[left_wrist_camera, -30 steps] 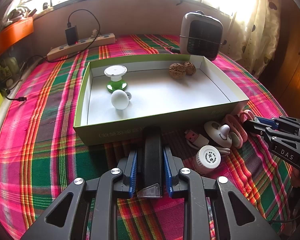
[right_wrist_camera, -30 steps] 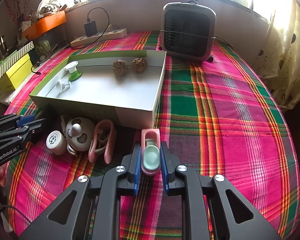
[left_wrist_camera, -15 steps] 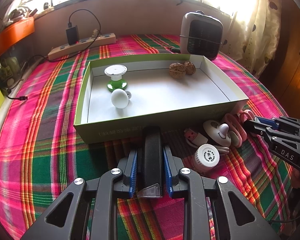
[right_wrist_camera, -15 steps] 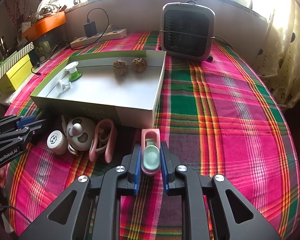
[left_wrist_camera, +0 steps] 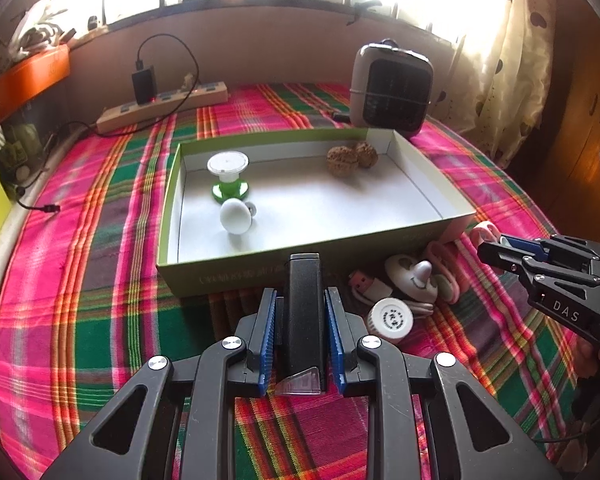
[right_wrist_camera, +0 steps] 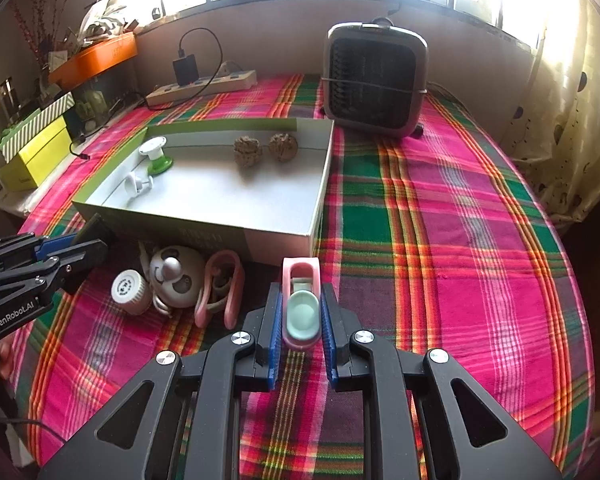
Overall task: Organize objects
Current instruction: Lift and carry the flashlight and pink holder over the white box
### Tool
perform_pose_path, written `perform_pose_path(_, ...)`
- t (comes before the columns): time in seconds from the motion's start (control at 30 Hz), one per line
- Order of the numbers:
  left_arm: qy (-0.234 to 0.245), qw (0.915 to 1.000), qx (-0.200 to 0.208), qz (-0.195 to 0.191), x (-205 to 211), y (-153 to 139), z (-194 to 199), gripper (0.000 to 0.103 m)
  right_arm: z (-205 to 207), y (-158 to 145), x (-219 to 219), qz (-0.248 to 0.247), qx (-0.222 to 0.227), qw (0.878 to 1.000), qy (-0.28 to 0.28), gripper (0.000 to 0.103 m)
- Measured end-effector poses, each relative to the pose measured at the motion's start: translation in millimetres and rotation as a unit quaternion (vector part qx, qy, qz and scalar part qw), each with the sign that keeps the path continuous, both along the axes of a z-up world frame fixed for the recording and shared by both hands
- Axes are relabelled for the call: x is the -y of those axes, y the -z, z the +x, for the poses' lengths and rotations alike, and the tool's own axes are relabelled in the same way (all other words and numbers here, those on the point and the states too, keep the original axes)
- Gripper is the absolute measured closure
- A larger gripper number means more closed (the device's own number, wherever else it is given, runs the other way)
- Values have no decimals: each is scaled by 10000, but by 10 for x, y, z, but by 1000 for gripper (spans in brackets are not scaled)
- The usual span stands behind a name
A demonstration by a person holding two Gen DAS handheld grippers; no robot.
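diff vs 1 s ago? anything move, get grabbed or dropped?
Nothing visibly changed. The left gripper stays clamped on the black block, the right gripper on the pink and mint clip, both in the same place in front of the box. The box contents and the loose pile beside it lie as before.

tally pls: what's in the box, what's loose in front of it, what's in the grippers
In box: 4 (2 walnuts, green-base spool, white knob)
Loose in front: 4 (bottle, panda gadget, USB cable, pink clip)
Held: 2 (black bar, pink-mint clip)
Total: 10
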State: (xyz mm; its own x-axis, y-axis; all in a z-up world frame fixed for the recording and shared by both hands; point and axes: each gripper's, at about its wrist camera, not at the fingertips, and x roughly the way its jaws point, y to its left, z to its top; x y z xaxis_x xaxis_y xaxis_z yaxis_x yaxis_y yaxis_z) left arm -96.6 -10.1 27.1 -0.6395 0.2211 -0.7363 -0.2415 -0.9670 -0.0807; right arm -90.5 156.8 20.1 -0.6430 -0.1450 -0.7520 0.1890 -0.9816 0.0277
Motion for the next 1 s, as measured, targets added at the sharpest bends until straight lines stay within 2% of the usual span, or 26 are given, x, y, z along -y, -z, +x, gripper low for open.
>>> perform_pose_path(0.43,22,9998,-86,156,-44,-267,-136,82,-64,-237,28,-80,-197,9998,-60,85)
perform_pose_path(1.0,69,9998,50,173,-231,-248,-790,82,-649,-282,212,-240,-119,9993,-265,85)
